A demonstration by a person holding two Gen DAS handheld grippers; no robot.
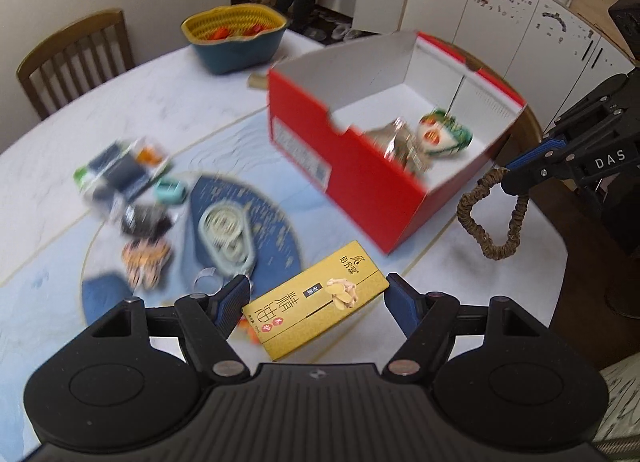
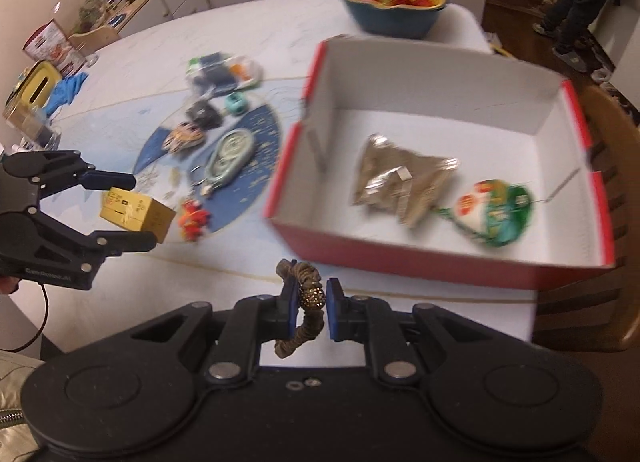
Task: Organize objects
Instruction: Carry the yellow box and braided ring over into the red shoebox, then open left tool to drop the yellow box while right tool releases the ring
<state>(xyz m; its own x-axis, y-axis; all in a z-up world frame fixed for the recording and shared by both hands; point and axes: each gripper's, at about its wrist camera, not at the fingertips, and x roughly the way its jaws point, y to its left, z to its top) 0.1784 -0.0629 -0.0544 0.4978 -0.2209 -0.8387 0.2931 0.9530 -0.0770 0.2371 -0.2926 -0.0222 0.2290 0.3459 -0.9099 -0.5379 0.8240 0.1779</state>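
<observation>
On the surface [image 1: 132,102], a pale marbled top with a blue round panel at its middle, stands a red box [image 1: 360,182] with a white inside, open at the top. The red box sits toward the right edge of the surface as the left wrist view shows it. Inside it lie a crumpled silver packet [image 2: 400,182] and, just beside that, a green and white pouch [image 2: 500,214]. Behind the red box, near the far edge, stands a blue bowl [image 1: 236,50] with a yellow strainer insert holding orange pieces.

On the blue panel lies an oval pale green ring item [image 2: 230,156]. Beside it, a loose group of small packets and a teal object are spread out; blur hides their detail.

The left tool [image 1: 316,294] holds a yellow carton [image 1: 316,298] across its width, with one blue finger at each end of the carton. The carton is clear of the surface and lies at a slant between the fingers.

The right tool [image 2: 310,302] is narrow, clamped on a brown fabric hair tie [image 2: 304,298] with a beaded knot. In the left wrist view the loop of the hair tie hangs below the fingertips, near the front corner of the red box.
</observation>
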